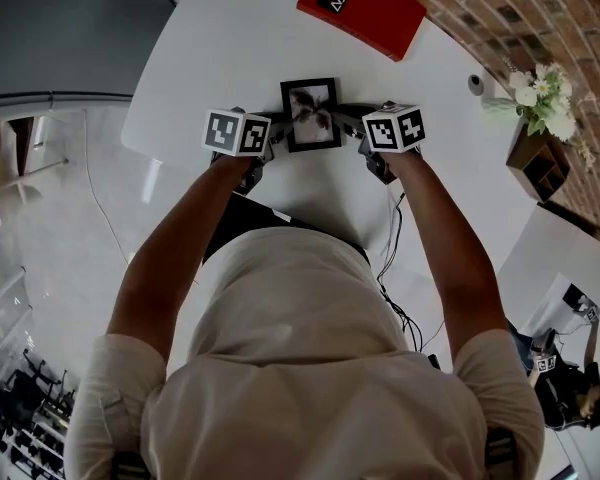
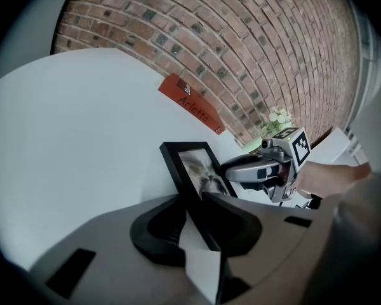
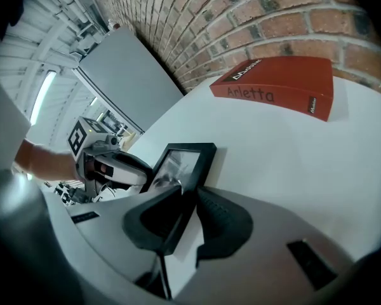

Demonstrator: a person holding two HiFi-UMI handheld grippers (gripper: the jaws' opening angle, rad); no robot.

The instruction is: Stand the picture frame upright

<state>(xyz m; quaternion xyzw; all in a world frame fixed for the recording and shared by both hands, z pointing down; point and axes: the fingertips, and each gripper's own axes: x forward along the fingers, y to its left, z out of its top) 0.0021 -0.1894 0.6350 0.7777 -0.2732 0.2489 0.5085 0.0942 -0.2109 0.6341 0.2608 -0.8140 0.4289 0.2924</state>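
My left gripper (image 1: 273,140) and right gripper (image 1: 352,128) clamp the picture frame (image 1: 311,114).
It sits between them, one side edge in each.

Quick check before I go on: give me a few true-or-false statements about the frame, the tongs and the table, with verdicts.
1. The left tongs and right tongs both clamp the picture frame, one on each side edge. True.
2. The red binder lies between the frame and the person. False: it lies beyond the frame, near the brick wall.
3. The frame's border is white. False: it is black.
4. The flowers stand to the person's right. True.
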